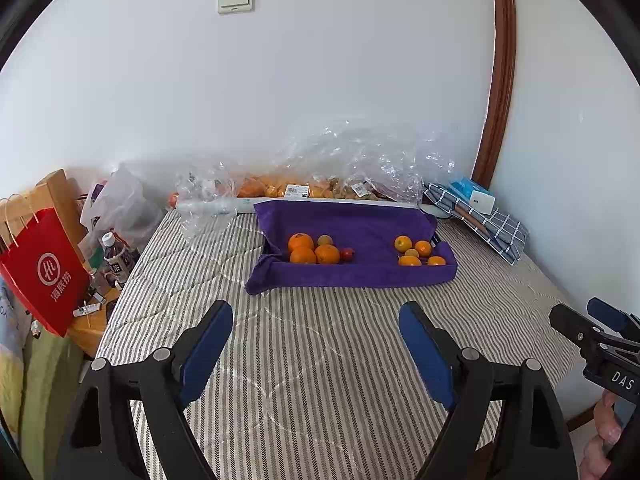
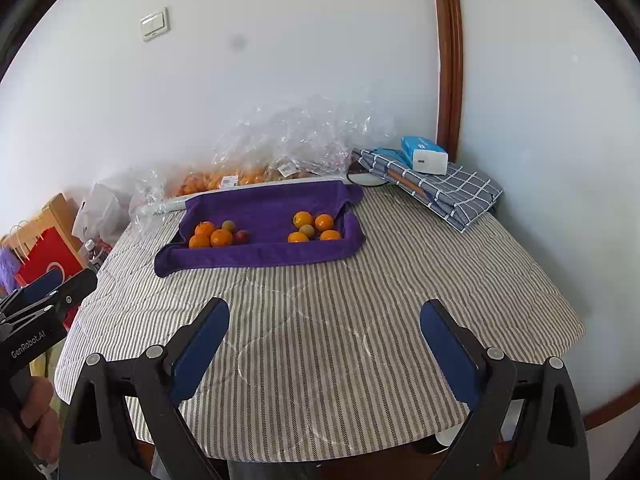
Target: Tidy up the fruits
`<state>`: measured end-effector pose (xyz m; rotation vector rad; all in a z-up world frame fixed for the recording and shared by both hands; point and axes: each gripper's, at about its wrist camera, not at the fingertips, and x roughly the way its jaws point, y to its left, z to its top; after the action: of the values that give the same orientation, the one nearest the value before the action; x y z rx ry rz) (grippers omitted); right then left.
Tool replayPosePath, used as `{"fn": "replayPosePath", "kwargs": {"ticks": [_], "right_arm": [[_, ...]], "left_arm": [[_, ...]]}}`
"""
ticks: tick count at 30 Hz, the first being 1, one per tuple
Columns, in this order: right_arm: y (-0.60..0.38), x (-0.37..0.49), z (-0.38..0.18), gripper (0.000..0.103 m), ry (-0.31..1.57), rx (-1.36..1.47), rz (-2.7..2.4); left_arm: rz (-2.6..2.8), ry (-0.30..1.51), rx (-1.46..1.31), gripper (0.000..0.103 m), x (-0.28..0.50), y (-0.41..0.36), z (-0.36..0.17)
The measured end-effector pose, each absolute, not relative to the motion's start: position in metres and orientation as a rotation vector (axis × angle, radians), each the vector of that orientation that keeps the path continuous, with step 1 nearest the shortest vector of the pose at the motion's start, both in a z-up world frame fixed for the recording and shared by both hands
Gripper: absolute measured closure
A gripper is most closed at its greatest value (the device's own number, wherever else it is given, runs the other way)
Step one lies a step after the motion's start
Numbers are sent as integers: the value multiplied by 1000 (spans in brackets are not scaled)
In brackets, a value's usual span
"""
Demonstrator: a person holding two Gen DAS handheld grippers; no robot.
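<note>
A tray lined with a purple towel (image 1: 352, 224) (image 2: 264, 204) sits at the far middle of the striped table. Its left side holds several oranges (image 1: 314, 252) (image 2: 212, 236), a small greenish fruit (image 1: 325, 239) and a small red fruit (image 1: 347, 254) (image 2: 240, 236). Its right side holds several smaller oranges (image 1: 418, 252) (image 2: 316, 228). My left gripper (image 1: 316, 312) is open and empty, above the near table. My right gripper (image 2: 324, 312) is open and empty too, well short of the tray.
Clear plastic bags of fruit (image 1: 304, 188) (image 2: 248, 172) lie behind the tray against the wall. A checked cloth with a blue box (image 1: 476, 216) (image 2: 432, 176) is at the far right. A red paper bag (image 1: 44, 272) and bottles (image 1: 116, 256) stand at the left.
</note>
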<state>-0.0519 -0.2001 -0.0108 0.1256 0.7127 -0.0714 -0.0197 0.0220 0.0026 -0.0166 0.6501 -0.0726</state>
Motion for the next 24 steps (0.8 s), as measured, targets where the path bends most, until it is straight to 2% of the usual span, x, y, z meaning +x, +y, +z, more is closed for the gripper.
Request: {"fn": "replayPosePath", "kwargs": {"ticks": [24], "right_arm": [[-199, -50, -8, 8, 712, 128, -66]], "left_arm": [[-66, 648, -22, 18, -17, 29, 5]]}}
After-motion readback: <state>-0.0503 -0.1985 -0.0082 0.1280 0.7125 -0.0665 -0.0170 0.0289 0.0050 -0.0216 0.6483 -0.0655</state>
